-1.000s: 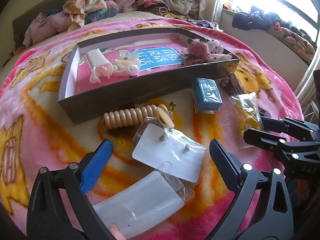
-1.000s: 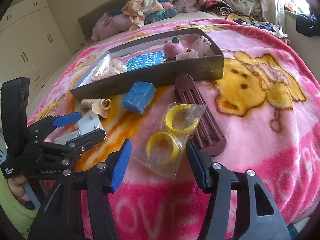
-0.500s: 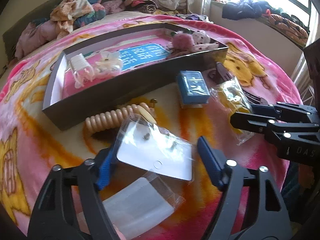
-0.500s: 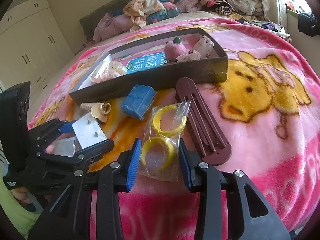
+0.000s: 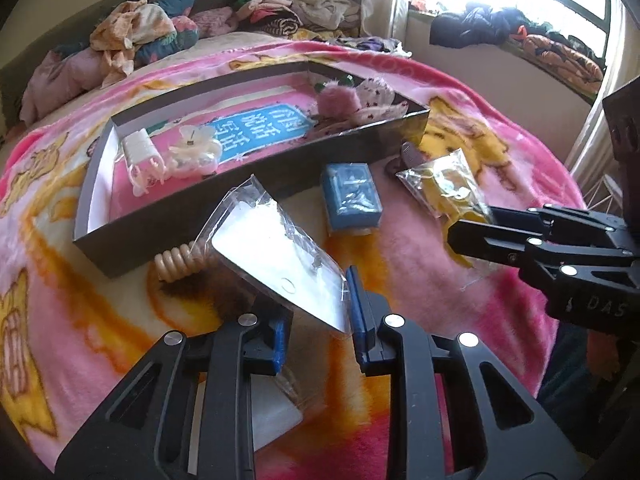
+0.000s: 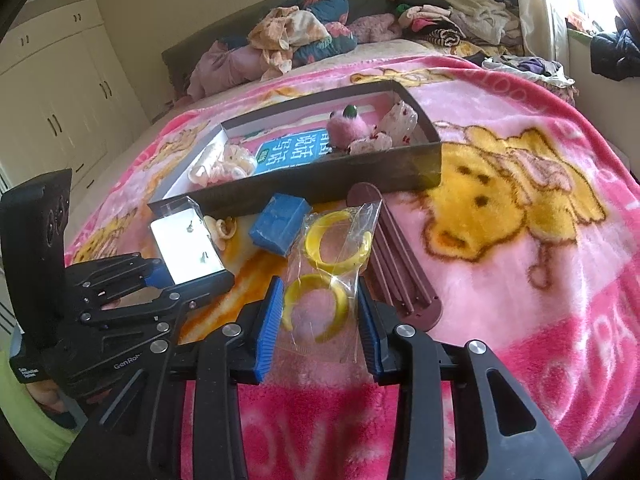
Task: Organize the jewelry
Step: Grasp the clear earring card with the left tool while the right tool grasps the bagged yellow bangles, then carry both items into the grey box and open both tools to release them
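Note:
My left gripper is shut on a clear bag with a white earring card and holds it tilted above the blanket; it also shows in the right wrist view. My right gripper is closed onto a clear bag of yellow bangles lying on the blanket; the bag also shows in the left wrist view. The dark box beyond holds white hair clips and a pink pom-pom.
A blue box, a beige coil hair tie and a brown comb-like clip lie before the dark box. Another clear packet lies under my left gripper. Clothes are piled at the bed's far end.
My left gripper closed on the earring card bag and lifted it. My right gripper moved forward and closed around the bangle bag.

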Tool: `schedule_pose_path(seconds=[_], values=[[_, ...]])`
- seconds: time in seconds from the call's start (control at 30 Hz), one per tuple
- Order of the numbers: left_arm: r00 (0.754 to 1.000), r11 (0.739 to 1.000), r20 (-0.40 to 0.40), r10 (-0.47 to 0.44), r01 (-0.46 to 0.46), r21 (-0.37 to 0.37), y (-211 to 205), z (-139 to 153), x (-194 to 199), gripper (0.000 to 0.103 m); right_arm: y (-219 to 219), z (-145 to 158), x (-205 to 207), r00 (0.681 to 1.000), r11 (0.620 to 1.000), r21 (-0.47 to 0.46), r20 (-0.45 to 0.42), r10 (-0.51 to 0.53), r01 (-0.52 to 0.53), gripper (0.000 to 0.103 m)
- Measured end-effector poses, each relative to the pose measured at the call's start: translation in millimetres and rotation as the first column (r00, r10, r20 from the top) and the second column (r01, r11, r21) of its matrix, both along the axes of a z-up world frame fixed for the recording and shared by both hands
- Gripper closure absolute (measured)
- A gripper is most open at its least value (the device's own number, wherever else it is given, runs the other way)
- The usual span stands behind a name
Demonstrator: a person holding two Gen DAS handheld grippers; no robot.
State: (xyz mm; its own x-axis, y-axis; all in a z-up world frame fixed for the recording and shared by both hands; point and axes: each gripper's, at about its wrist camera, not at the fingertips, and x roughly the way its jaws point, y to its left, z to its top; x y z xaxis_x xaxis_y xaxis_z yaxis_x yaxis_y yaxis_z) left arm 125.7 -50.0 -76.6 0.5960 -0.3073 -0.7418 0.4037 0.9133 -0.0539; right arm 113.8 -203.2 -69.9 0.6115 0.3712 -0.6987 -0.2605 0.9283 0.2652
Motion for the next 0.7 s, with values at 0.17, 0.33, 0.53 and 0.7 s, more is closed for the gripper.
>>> schedule_pose_path(seconds=[0.17,0.33,0.53,0.7], values=[[1.000,1.000,0.019,-0.006,0.006,-0.017,-2.9,8.7,-0.7,0.086,-10.0,8.1,-5.7,1.000,1.000,0.018,0.023,-0.020,0.019,0.069],[0.999,0.999,0.039,-0.014,0.015,-0.039,-7.6,19.9,0.7,0.092,-18.6,19.2,-8.0,0.998,0.999,0.033,0.049,-0.040,0.039,0.069],[0.999,0.998,0.043,-0.016,0.018,-0.057,-12.7,25.8,6.6,0.092,-30.7,26.8,-6.1,0.995,0.997,0.040,0.068,-0.076,0.073,0.069],[0.999,0.997,0.049,-0.013,0.016,-0.074,-14.8,31.4,13.4,0.092,-38.0,32.4,-5.0,0.991,0.995,0.026,0.087,-0.098,0.096,0.069]])
